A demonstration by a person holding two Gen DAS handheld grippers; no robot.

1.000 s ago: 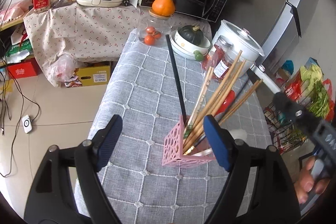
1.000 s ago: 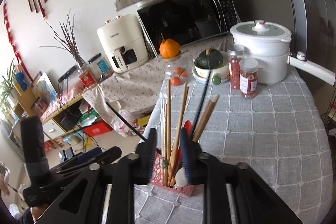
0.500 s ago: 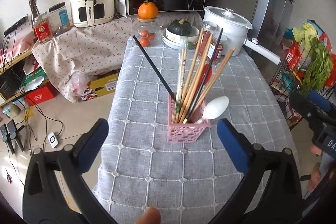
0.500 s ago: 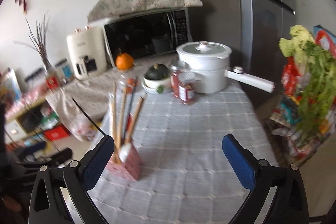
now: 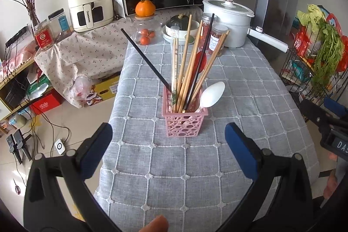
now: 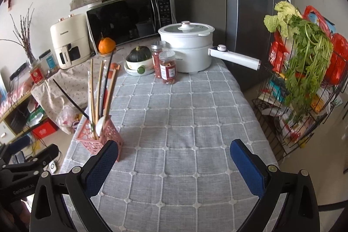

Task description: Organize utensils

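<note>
You have pulled both tools back from the pink basket (image 5: 184,121) since a second ago. Then your left gripper (image 5: 167,145) sat close over it and your right gripper (image 6: 174,162) was nearly pinched among the chopsticks (image 5: 189,62); now both sets of jaws are spread wide and hold nothing. The basket stands upright on the grey checked cloth of the worktop (image 5: 239,88), just ahead of your left gripper and centred between its blue pads (image 5: 95,149). In the right wrist view it stands at the worktop's left edge, just beyond the left pad (image 6: 102,169). It holds wooden chopsticks, two black ones (image 5: 148,60) leaning apart, and a white spoon (image 5: 212,92) tilted to the right.

Reading left to right: the cream air fryer (image 5: 89,1) says CHANGHONG on its body and again on its handle. The right gripper's housing, seen at the left camera's right edge, shows "DAS", cut off. In the right wrist view the left tool's body reads "GenRobot_AI". The jar labels are too small to read.
</note>
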